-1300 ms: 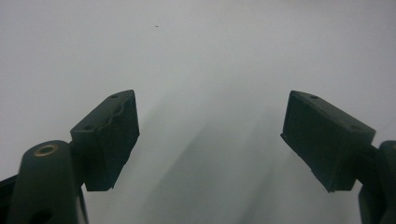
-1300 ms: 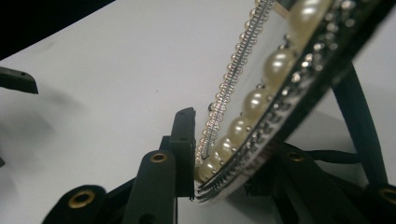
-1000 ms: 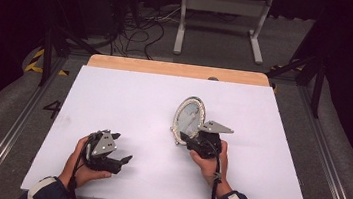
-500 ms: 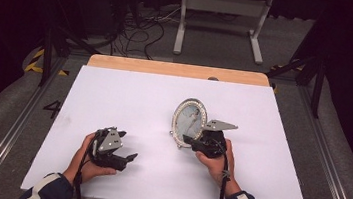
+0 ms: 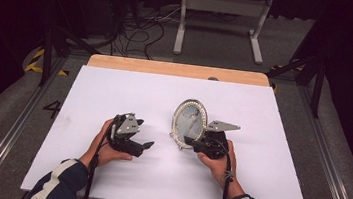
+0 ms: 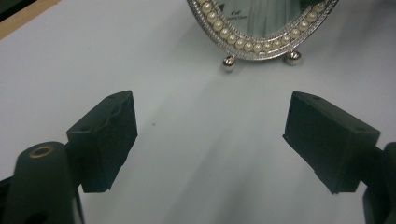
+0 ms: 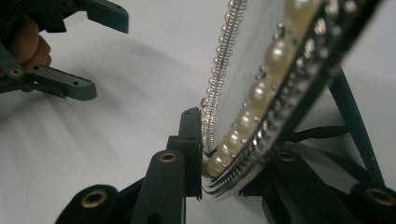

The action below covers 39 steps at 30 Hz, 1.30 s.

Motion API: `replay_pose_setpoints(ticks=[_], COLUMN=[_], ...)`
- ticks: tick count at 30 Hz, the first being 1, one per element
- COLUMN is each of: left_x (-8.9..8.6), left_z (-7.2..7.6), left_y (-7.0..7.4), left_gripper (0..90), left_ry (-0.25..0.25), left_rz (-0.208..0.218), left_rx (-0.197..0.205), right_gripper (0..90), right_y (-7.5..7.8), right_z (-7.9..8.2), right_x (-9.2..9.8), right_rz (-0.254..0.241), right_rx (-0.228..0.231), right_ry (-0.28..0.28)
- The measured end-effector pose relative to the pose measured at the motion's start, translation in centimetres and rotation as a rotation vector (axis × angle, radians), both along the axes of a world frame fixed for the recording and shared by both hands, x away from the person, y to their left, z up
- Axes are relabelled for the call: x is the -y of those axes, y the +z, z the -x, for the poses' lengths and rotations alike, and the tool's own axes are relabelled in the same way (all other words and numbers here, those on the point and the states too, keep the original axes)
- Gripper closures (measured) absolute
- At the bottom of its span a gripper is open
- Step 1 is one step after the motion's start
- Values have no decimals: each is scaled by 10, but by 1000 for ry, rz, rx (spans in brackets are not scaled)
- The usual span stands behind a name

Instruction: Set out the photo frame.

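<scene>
A person is working at a white table point(image 5: 272, 120) with a gripper in each hand. The right gripper point(image 5: 195, 143) is clamping the rim of an oval picture frame point(image 5: 189, 122) edged with pearls, which is standing upright near the middle of the table, a little to the right. In the right gripper view the black jaws are pressing on both sides of the frame's pearl border point(image 7: 243, 121); the frame is running out of the top of that view, so its upper part is cut off, and the jaw behind it is mostly hidden by the rim. The glass is too close and blurred there to make out what it holds.

The left gripper point(image 5: 147, 146) is lying low over the table to the left of the frame, well apart from it, with its jaws standing wide apart and nothing between them. In the left gripper view the two pads point(image 6: 105, 135) are framing bare table, and farther off the frame's lower edge point(image 6: 261, 37) and two small ball feet point(image 6: 228, 62) are showing; the rest of the frame is cut off at the top.

The person's sleeves point(image 5: 56, 184) are leaving the near edge of the high view.
</scene>
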<state>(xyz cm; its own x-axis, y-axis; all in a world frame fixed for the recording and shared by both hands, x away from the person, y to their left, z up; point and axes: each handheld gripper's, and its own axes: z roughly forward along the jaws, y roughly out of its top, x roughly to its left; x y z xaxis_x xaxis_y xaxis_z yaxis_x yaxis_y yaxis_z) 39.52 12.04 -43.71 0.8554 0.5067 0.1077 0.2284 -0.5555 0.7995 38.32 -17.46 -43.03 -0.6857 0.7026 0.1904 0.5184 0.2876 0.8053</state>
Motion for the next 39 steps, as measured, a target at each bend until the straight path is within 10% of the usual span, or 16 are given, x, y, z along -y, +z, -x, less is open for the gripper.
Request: replay_pose_setpoints(ticks=[6, 13, 29, 39], left_x=[22, 31, 52, 59], left_z=[-11, -24, -40, -54], left_y=[1, -3, -5, -4], left_gripper=[186, 189, 218, 209], left_ry=[-28, -23, -38, -64], left_rz=[-3, 30, 73, 120], left_rx=[13, -10, -43, -79], right_gripper=[651, 762, 792, 560], right_y=[-15, -23, -19, -5], right_z=[2, 4, -8, 11], right_x=[-10, -21, -1, 12], right_rz=[2, 14, -16, 54], right_rx=[9, 22, -70, 28], right_ry=[-40, -77, 18, -45])
